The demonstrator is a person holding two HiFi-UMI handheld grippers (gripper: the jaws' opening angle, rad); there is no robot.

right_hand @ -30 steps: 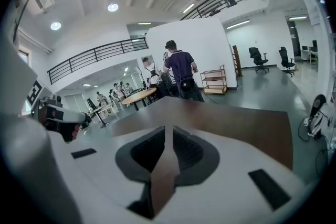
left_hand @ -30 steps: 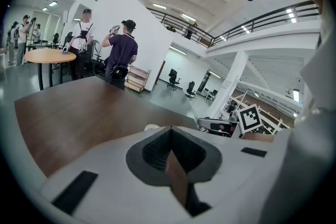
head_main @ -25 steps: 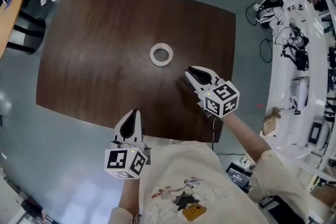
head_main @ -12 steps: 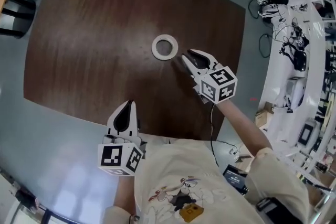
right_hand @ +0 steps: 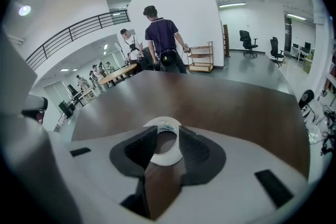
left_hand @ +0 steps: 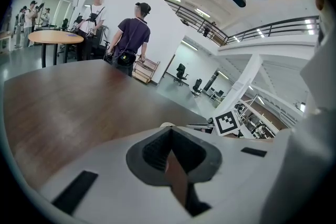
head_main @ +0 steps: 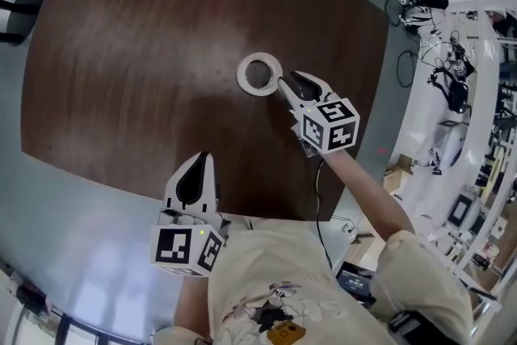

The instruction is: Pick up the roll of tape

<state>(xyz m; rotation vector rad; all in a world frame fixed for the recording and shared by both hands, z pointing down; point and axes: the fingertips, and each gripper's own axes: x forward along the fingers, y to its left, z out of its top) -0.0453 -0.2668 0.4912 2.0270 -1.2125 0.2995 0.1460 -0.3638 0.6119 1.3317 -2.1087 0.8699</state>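
roll of tape point(head_main: 242, 77) lies flat on the dark brown wood surface point(head_main: 129, 36), a white ring with the wood showing through its hole, right of the middle and toward the right edge. right claw point(head_main: 283, 83) comes in from the near-right, angled down, with its tips at the roll's near-right rim. in the right gripper view the roll of tape point(right_hand: 164, 158) sits right at the jaw tips. its near arc shows in the gap of the right claw point(right_hand: 167, 131) and its sides run under or behind the two dark pads. jaws are apart and opening, and the pads aren't pressing on the roll. can't tell if the tips touch it. nothing is gripped. the right marker cube point(head_main: 329, 124) sits just behind the jaws, with a bare forearm point(head_main: 363, 190) running back to a cream sleeve. left claw point(head_main: 202, 157) hangs over the near edge of the surface, well apart from the roll and pointing roughly toward it. in the left gripper view the left claw point(left_hand: 170, 131) has its jaw tips together with nothing between them, only wood seen through the slot behind the tips. its marker cube point(head_main: 187, 248) is out past the surface edge, over the grey floor point(head_main: 73, 238). both gripper views show two people point(right_hand: 164, 44) standing beyond the far side of the surface, in a big white hall with railings overhead.
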